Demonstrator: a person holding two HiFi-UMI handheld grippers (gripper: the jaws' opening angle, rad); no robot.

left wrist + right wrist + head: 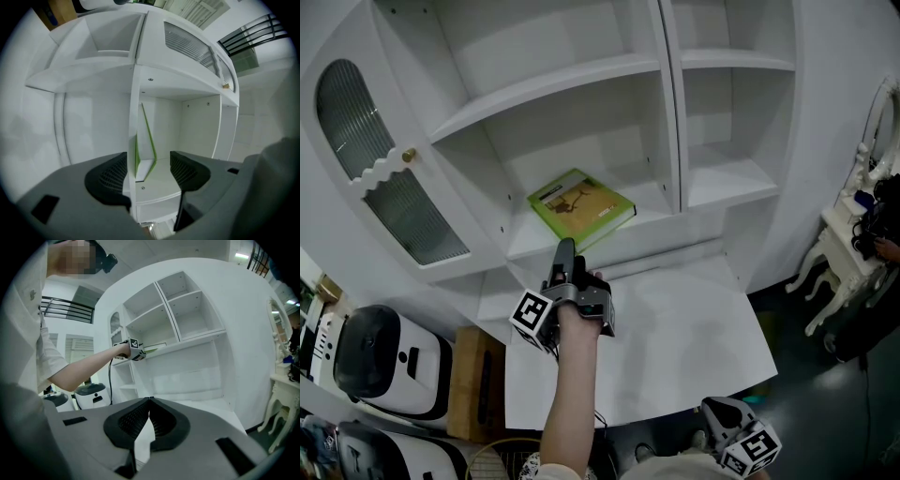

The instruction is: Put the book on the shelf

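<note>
Smooth white-painted shelf unit [546,92], glossy green paper-covered book [581,208], ribbed glass door panel [349,105], matt grey plastic left gripper [149,171] with black ridged jaws

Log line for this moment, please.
book: flat on shelf | left gripper: open, not gripping | right gripper: shut, empty

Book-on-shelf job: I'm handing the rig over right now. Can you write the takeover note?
Left gripper: open, holding nothing, pointed at the book from just in front of it.
Right gripper: shut, empty, held low by the body.
Green book: lies flat and askew on the white shelf, near its front edge.
Done: book placed and let go.
Left: draw the open gripper back; perhaps square the book up.
</note>
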